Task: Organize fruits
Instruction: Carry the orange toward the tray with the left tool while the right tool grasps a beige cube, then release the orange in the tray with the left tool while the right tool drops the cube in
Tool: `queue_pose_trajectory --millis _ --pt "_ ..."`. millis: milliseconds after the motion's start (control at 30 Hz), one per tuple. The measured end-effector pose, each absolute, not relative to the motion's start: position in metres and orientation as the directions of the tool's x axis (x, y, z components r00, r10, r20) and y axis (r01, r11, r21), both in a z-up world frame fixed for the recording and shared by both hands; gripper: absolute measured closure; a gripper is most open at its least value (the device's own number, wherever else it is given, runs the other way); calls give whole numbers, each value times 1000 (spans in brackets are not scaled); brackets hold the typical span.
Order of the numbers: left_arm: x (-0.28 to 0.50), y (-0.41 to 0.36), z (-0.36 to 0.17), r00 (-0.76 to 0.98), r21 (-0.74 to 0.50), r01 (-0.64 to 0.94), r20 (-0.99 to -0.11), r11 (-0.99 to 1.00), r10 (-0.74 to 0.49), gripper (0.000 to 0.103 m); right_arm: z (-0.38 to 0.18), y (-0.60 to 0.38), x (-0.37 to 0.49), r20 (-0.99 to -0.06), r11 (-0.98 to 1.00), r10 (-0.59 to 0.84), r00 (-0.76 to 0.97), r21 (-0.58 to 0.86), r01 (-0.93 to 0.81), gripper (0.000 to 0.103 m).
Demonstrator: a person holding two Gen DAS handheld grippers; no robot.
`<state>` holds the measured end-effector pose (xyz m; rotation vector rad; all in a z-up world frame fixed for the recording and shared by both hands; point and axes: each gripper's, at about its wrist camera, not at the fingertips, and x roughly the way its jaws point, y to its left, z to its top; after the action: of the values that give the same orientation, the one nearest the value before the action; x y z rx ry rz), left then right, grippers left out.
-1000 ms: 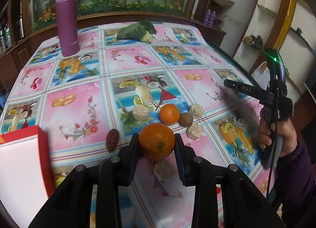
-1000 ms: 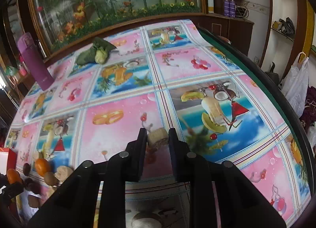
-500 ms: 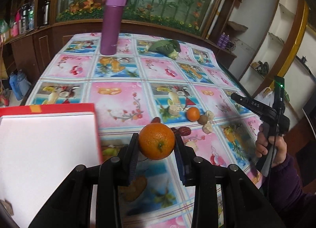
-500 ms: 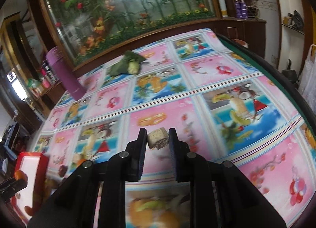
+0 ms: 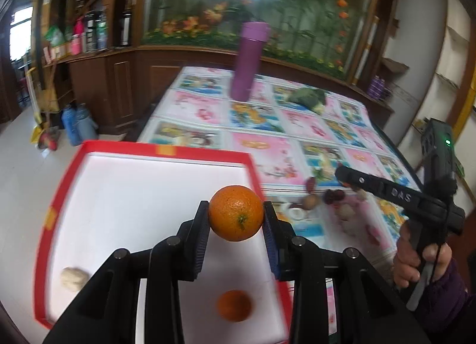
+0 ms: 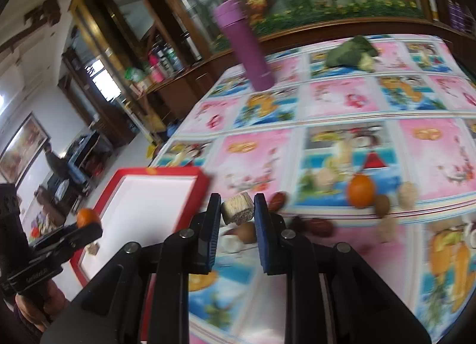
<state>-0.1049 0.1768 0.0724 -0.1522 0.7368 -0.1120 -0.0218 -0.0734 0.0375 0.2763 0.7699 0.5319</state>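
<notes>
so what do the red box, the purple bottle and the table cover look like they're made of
Red box: probably cardboard, with a matte red rim and a plain white inside; thin flat walls suggest it.
Purple bottle: smooth, evenly coloured, with a soft sheen; plastic or coated metal, cannot tell which.
Table cover: likely printed vinyl or oilcloth, glossy, with fruit pictures in squares.

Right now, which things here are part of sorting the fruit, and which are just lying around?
Part of the job:
- orange in left gripper
- beige chunk in right gripper
- red tray
- loose orange

Lying about:
- purple flask
- green vegetable
</notes>
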Motion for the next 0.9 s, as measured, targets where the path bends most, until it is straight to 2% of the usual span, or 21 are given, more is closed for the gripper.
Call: queue_pose_trajectory --millis 333,533,800,833,900 --pt "-107 246 48 677 -57 -241 -725 969 126 69 35 42 -50 -634 776 604 482 333 -535 78" --pt "-103 255 33 624 -5 -279 -761 960 177 69 14 84 -56 -711 778 546 443 234 -582 78" --pt "-106 254 25 596 11 -280 -782 960 183 66 -1 94 -53 -779 787 491 390 205 -582 77" --pt "-106 254 26 592 17 -286 -783 958 190 62 -1 94 -54 -783 786 487 387 200 -585 75" --pt "-108 255 28 593 18 -294 -781 956 197 57 1 93 -54 -785 783 489 381 202 -588 62"
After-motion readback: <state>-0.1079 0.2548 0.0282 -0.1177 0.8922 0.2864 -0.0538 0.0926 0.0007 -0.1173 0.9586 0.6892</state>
